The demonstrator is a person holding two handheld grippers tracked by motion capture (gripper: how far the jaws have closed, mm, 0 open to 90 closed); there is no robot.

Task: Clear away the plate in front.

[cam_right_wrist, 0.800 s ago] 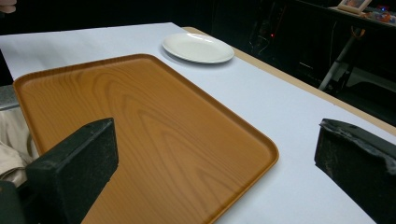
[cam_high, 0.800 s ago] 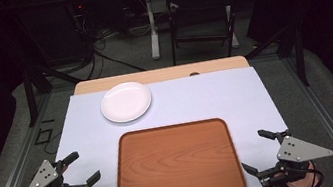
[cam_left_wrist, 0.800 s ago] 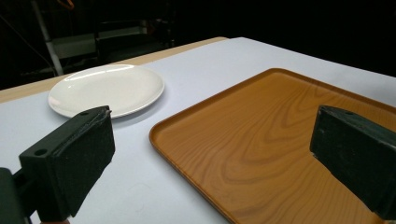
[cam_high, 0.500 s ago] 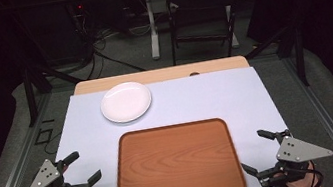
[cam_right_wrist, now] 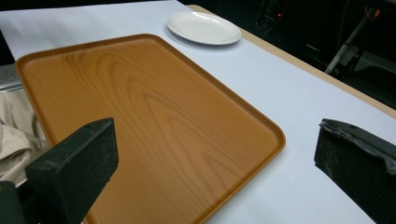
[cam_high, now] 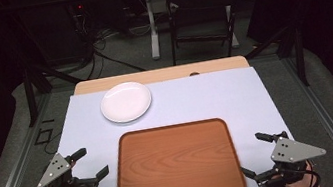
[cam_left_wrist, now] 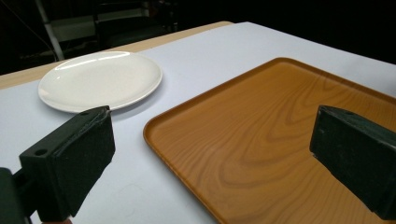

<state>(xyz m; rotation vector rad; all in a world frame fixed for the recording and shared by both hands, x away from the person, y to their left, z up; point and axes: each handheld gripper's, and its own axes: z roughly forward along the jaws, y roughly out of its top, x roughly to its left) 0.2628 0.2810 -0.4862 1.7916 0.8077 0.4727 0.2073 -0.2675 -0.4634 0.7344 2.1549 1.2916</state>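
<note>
A rectangular wood-grain brown tray (cam_high: 177,165) lies empty at the bench's (cam_high: 256,94) near edge, flanked by the left gripper (cam_high: 86,167) and right gripper (cam_high: 259,155), both with fingers spread wide and holding nothing. A round white ceramic plate (cam_high: 126,102) sits near the far-left corner. The tray's low, smooth rim looks likely to slide if pinched unevenly from one side.
</note>
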